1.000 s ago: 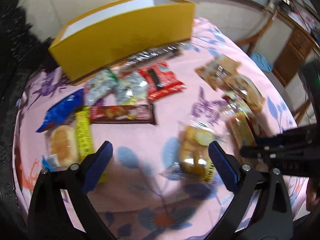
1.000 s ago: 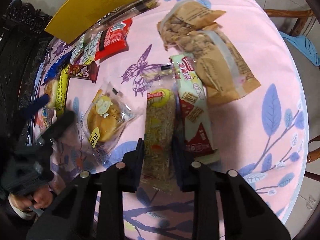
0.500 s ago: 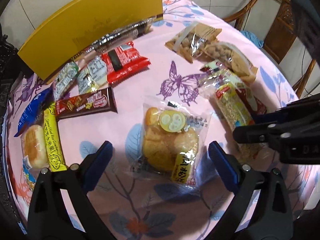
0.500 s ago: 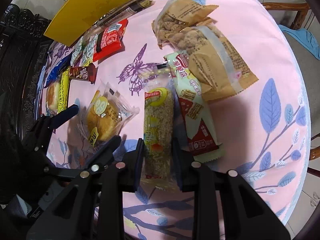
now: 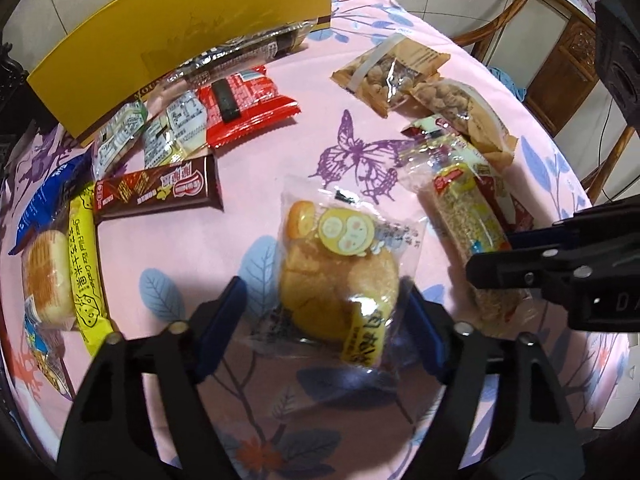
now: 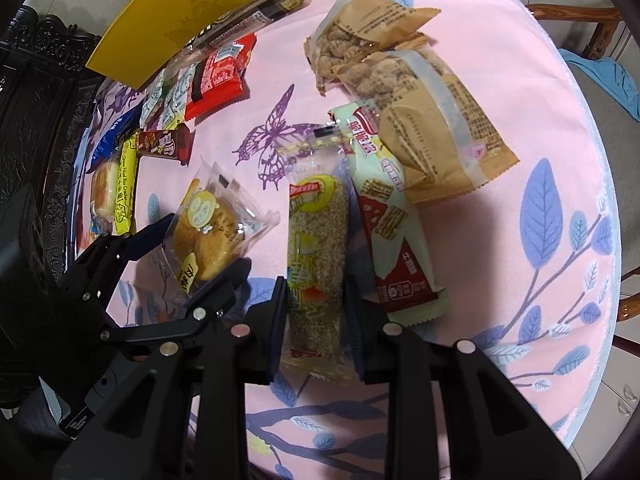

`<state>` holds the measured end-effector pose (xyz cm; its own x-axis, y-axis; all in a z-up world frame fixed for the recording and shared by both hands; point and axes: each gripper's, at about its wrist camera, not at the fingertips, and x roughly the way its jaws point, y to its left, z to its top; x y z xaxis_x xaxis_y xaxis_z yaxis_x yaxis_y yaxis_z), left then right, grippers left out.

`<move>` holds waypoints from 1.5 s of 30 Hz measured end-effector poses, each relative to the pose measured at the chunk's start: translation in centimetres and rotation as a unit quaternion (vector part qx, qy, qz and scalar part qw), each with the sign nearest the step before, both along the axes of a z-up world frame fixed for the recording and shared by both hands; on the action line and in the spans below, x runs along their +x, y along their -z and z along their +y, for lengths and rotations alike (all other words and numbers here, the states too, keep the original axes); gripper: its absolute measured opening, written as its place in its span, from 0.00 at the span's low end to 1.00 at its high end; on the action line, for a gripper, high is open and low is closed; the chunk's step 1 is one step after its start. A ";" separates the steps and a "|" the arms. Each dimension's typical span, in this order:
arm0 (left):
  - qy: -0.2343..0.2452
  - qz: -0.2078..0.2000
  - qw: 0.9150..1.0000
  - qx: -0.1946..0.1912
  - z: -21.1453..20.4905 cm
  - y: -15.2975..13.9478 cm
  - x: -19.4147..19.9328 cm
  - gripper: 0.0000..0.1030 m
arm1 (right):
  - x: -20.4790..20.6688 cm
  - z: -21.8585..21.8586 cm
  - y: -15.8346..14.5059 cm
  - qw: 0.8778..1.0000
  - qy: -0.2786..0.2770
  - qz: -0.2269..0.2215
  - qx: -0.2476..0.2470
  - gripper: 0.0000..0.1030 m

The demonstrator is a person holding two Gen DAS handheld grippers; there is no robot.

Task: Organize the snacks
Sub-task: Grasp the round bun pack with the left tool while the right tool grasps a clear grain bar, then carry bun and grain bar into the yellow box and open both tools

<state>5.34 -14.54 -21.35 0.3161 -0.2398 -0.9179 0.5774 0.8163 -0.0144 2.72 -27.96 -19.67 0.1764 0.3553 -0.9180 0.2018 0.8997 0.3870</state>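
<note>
Centrally on the pink floral bench (image 5: pixel 280 92), toward 6 o'clock in the left wrist view, lies the bun packet (image 5: pixel 340 276), a soft pastry in a clear, crinkly film wrapper. It is judged light, compressible and somewhat slippery; the bun would crush under a hard squeeze, so the sensible hold is across the packet's middle with a gentle pinch, or on the sealed film edge. The left gripper (image 5: pixel 324 320) straddles this packet, its jaws closing from a wide spread, one blue pad at each long side; whether the pads already press on the film cannot be told. At 3 o'clock from the bun lies the sesame bar (image 6: pixel 316 248), a long, stiffer stick in transparent wrap, likely brittle if bent. The right gripper (image 6: pixel 316 312) has its jaws drawn narrow, pinching the near end of that bar from both sides. Other snacks lie toward 10 and 1 o'clock, and a yellow box (image 5: pixel 180 36) stands at 12 o'clock.
</note>
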 end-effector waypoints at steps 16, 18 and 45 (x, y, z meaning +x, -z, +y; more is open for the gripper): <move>-0.084 -0.048 0.994 -0.043 5.4 -6.3 2.1 0.55 | 1.5 1.1 -4.4 0.998 -0.015 -0.058 0.005 0.27; -0.099 -0.066 0.991 -0.053 6.2 -7.9 3.1 0.55 | 2.5 1.3 -5.8 0.997 -0.019 -0.077 0.006 0.27; -0.227 -0.102 0.968 -0.039 6.6 -14.3 30.4 0.74 | 30.6 1.5 -13.8 0.979 -0.021 -0.200 -0.046 0.29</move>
<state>35.73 -7.92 -7.05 0.5778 -0.0994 -0.8101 0.1561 0.9877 -0.0098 33.33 -26.49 -5.86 0.5146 0.2885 -0.8074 0.0128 0.9390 0.3436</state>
